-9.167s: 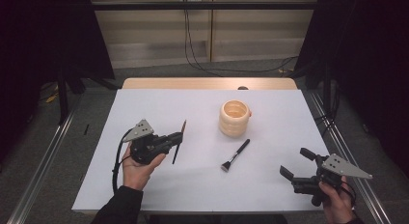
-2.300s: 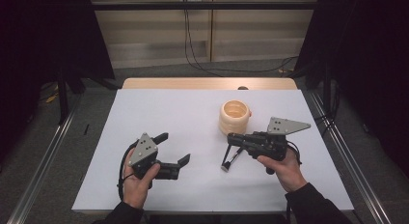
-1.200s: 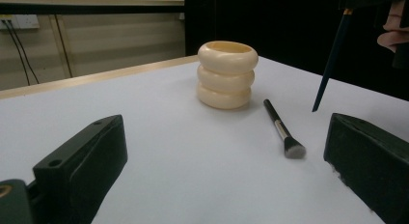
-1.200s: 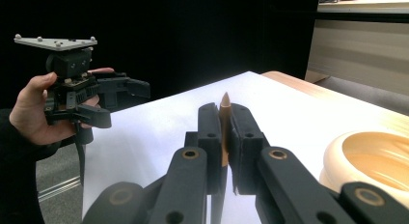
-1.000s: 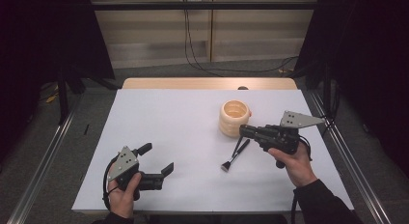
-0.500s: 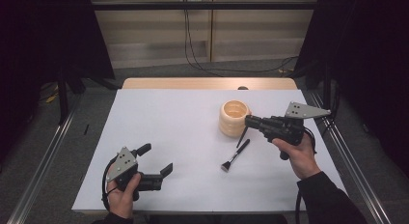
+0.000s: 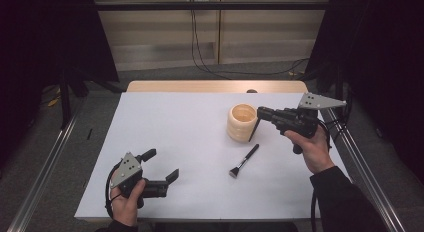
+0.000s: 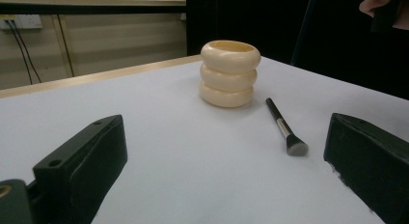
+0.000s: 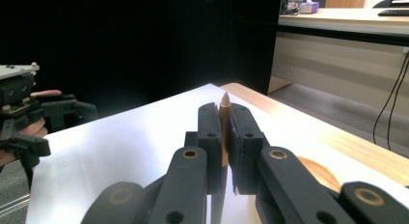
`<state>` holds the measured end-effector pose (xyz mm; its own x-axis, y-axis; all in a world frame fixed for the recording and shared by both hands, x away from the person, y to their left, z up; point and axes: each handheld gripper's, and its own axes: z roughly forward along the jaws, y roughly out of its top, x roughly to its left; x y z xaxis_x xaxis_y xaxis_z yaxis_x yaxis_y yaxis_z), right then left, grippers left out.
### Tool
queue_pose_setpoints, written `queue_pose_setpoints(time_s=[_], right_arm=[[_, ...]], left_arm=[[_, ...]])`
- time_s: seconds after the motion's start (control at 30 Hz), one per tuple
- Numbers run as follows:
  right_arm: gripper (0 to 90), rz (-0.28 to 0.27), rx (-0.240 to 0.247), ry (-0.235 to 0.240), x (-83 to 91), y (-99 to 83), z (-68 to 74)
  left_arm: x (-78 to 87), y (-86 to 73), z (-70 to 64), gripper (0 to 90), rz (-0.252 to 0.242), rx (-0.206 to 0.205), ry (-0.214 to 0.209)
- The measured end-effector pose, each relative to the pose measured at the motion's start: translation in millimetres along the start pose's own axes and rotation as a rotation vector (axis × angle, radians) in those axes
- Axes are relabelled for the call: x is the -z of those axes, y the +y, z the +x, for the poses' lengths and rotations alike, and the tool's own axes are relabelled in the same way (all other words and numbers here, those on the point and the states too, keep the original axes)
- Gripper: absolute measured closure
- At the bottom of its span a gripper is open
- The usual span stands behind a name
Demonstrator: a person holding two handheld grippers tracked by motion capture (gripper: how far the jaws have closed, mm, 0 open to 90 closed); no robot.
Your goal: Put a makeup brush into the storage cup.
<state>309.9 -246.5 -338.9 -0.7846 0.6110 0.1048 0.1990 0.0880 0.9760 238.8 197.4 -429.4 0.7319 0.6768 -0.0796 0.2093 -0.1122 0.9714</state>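
- Resting low at the near left corner of the white matte table (image 7: 165,122), the left gripper (image 7: 162,167) is held in a hand (image 7: 125,204) that comes in from the bottom edge, grey three-cornered plate uppermost, nose aimed right and away across the table.
- Its two blocky black jaws stand wide apart with nothing between them; in the left gripper view they frame bare tabletop.
- Near mid-table lies a slim make-up brush with a black handle, a silver ferrule and a dark flat tuft (image 7: 243,161), flat on the sheet, tuft towards the person and handle pointing up at the holder.
- Just beyond it stands a cream-coloured holder shaped like three stacked rounded rings (image 7: 242,123), upright, smooth and glossy, open at the top.
- To the right, the right gripper (image 7: 260,113) is held raised, level, its nose pointing left, right beside the holder's rim; the hand (image 7: 310,147) grips it from below, a dark sleeve behind it.
- Its jaws are pressed together on a thin, pointed, tan wooden-looking stick (image 9: 224,118), which runs upright between the pads, tip above them.
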Motion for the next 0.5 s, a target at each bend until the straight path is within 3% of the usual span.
queue_pose_setpoints(time_s=[0.5], right_arm=[[84.6,0.006,0.025,-0.06,-0.3,22.5,-20.7]], left_arm=[[0.7,-0.3,1.4,1.4,0.005,-0.008,0.001]])
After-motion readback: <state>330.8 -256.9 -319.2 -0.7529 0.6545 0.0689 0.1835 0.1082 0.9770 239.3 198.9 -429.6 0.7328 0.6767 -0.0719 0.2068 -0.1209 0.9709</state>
